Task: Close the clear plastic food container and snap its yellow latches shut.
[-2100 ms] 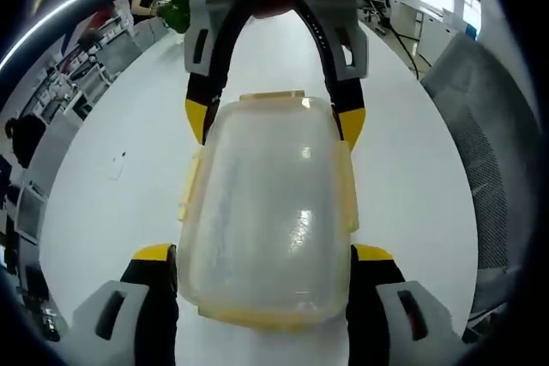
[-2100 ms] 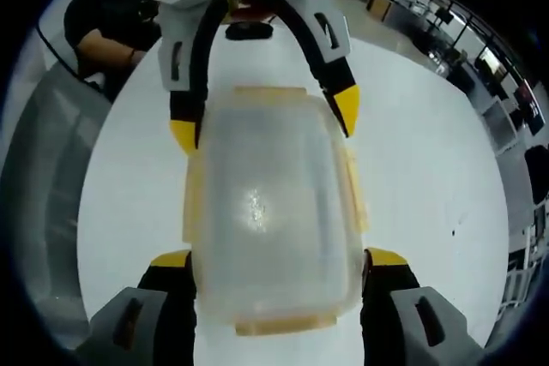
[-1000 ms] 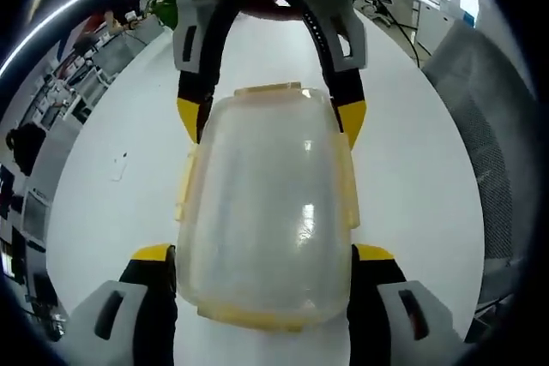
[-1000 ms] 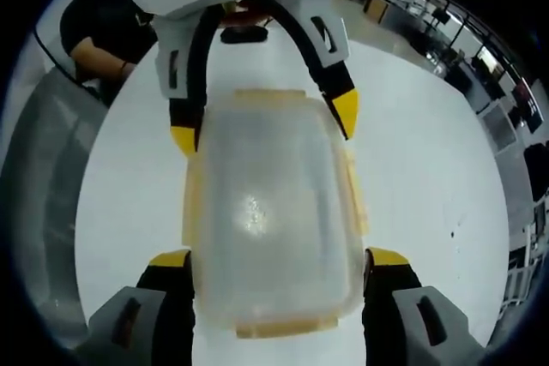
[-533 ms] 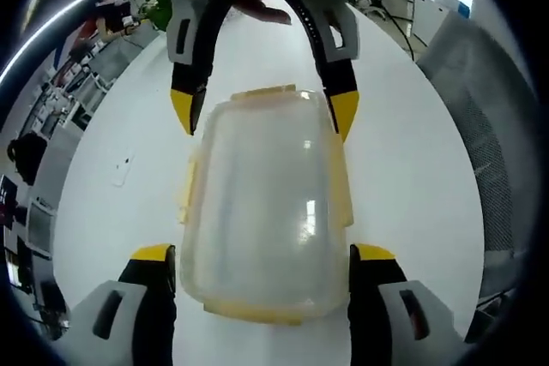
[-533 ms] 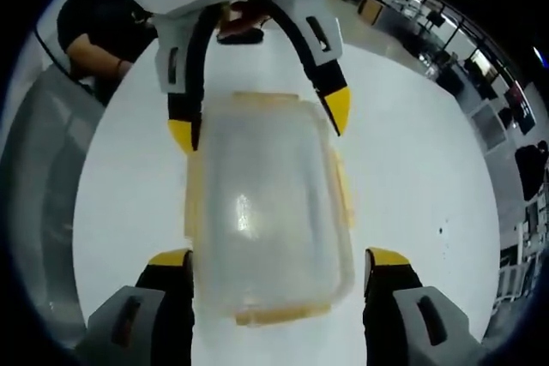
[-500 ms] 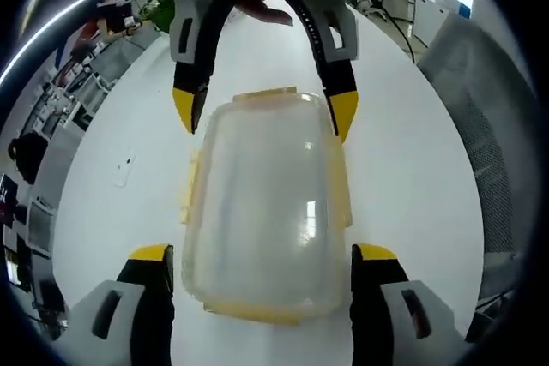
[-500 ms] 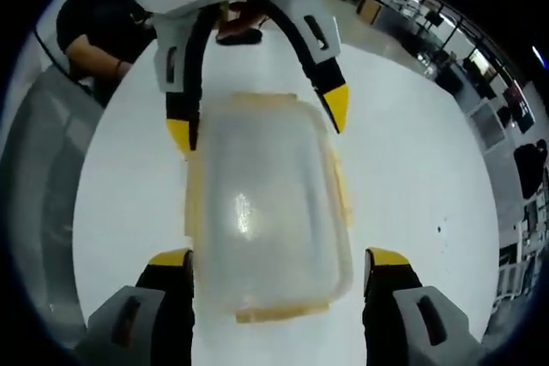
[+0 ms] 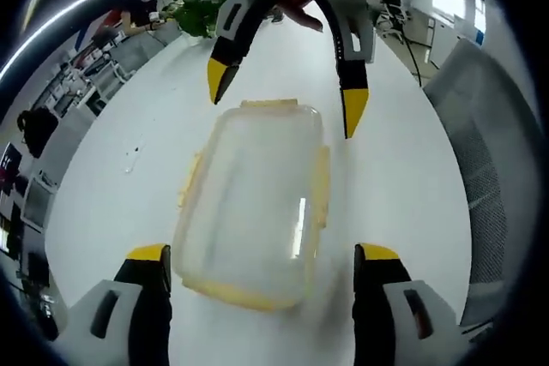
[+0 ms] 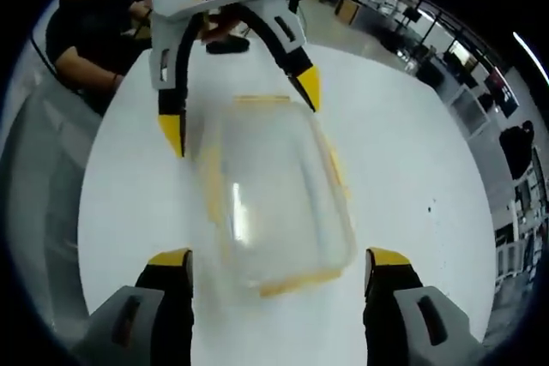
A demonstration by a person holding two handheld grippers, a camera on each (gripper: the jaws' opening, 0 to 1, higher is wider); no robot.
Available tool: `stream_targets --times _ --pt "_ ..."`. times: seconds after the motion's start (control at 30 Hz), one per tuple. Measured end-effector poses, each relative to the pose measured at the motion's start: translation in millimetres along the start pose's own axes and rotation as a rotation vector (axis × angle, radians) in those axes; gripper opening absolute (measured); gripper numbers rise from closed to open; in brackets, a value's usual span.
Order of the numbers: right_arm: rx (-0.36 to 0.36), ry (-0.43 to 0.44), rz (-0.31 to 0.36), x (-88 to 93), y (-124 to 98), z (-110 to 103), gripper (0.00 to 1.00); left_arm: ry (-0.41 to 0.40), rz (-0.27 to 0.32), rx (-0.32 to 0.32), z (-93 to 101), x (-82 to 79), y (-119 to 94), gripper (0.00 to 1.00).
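Observation:
The clear plastic container lies flat on the white table with its lid on and yellow latches along its edges. In the left gripper view my left gripper is open, its yellow tips wide of the near end and touching nothing. Over the far end hovers the right gripper, open too, holding nothing. In the right gripper view the container is blurred and turned a little. My right gripper frames its near end, and the left gripper hangs over its far end.
A grey mesh chair stands beside the table, also seen as the chair. A person in dark clothes sits at the table's far side. A green plant and office desks lie beyond. A small dark mark dots the table.
Both grippers have pulled back from the container, which looks smaller and farther. The jaws that flanked its sides now stand clear of it, and each opposite gripper hangs above its far end.

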State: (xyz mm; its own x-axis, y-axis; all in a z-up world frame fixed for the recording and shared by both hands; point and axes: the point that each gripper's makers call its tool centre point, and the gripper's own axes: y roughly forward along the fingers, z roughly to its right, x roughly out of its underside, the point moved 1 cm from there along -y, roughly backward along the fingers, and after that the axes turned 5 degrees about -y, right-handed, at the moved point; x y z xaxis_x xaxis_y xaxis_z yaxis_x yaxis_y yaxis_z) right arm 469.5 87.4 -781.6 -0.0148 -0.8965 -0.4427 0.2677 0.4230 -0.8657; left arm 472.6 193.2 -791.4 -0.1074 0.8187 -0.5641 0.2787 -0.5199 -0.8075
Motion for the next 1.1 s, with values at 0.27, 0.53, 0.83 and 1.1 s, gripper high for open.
stream_targets --times 0.27,0.53,0.83,1.1 --pt "0.037 0.044 0.012 7.0 -12.1 -12.1 0.83 -0.06 0.033 -0.065 -0.4 -0.6 -14.3 0.91" --pt "0.091 0.102 0.032 13.7 -20.7 -27.8 0.82 -0.144 0.052 -0.111 7.4 13.2 -29.2 0.91" --pt "0.116 0.182 0.062 20.3 -29.8 -39.8 0.83 -0.213 0.074 -0.155 17.3 25.5 -41.6 0.92" --pt "0.148 0.233 0.088 26.2 -34.5 -53.4 0.83 -0.276 0.102 -0.174 31.1 26.3 -48.6 0.92"
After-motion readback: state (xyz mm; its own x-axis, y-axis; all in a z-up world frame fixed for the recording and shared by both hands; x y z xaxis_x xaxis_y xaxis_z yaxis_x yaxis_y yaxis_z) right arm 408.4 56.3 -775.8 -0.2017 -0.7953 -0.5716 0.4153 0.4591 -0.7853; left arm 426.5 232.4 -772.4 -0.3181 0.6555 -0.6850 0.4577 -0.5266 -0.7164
